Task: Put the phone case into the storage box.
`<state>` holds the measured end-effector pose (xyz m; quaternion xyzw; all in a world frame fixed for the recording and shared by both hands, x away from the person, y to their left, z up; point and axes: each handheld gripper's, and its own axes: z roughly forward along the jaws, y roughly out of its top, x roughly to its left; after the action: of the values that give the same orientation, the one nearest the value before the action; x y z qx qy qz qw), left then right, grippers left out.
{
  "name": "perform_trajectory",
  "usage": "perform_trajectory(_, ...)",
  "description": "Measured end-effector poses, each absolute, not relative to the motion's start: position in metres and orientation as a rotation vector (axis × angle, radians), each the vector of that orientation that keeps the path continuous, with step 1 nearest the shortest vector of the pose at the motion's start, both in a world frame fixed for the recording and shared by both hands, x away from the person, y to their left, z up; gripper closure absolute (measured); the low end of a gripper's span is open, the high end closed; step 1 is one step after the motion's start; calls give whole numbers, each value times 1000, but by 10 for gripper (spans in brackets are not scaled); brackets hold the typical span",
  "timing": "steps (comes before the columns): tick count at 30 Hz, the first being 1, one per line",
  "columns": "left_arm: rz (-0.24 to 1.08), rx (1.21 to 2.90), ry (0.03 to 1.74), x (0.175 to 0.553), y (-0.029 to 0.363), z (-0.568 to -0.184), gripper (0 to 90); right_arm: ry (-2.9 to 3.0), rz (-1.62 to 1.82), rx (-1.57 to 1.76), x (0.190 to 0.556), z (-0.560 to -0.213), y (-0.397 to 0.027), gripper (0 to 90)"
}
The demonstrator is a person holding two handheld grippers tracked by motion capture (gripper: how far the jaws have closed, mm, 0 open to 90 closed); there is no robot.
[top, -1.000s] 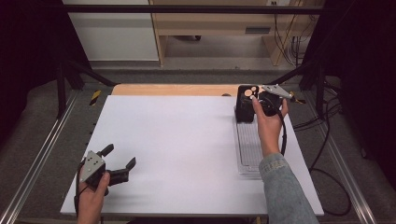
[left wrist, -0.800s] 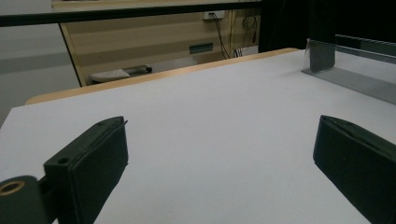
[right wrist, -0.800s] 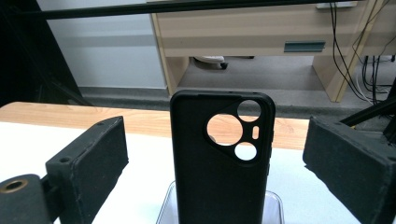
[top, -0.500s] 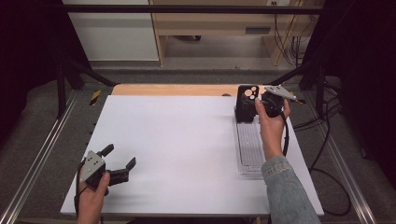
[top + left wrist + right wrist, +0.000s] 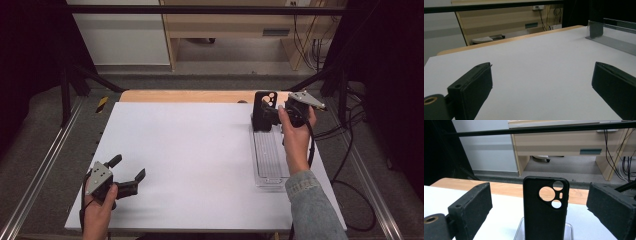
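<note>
While the phone case (image 5: 545, 207) stands upright at the far end of the clear tray (image 5: 270, 165), dead ahead of our right gripper (image 5: 541, 202) & between its wide-open jaws w/o touching either, its long axis runs vertical, so we'd judge a straight squeeze suits. Our left gripper (image 5: 122, 175), also open & empty, sits well apart from it

- My high view sits above the near edge, facing forward and down over the whole white tabletop (image 5: 200, 150).
- My left gripper view rides low near the tabletop's near-left corner, looking across it toward the clear tray (image 5: 614, 37), which the high view shares.
- My right gripper view sits close behind the upright black phone case (image 5: 545, 207), facing the far desk (image 5: 574, 145); the high view shares both.
</note>
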<state>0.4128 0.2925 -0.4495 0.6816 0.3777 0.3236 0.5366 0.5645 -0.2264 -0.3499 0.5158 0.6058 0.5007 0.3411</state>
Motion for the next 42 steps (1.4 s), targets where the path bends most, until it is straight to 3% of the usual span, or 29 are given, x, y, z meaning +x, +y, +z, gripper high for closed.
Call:
perform_trajectory(24,763,1630,875,402,296,-445,21,1533,1364,1310,535,-332,-243,32)
perform_trajectory(42,785,1592,922,392,324,-445,20,1519,1321,1228,518,-327,-251,32)
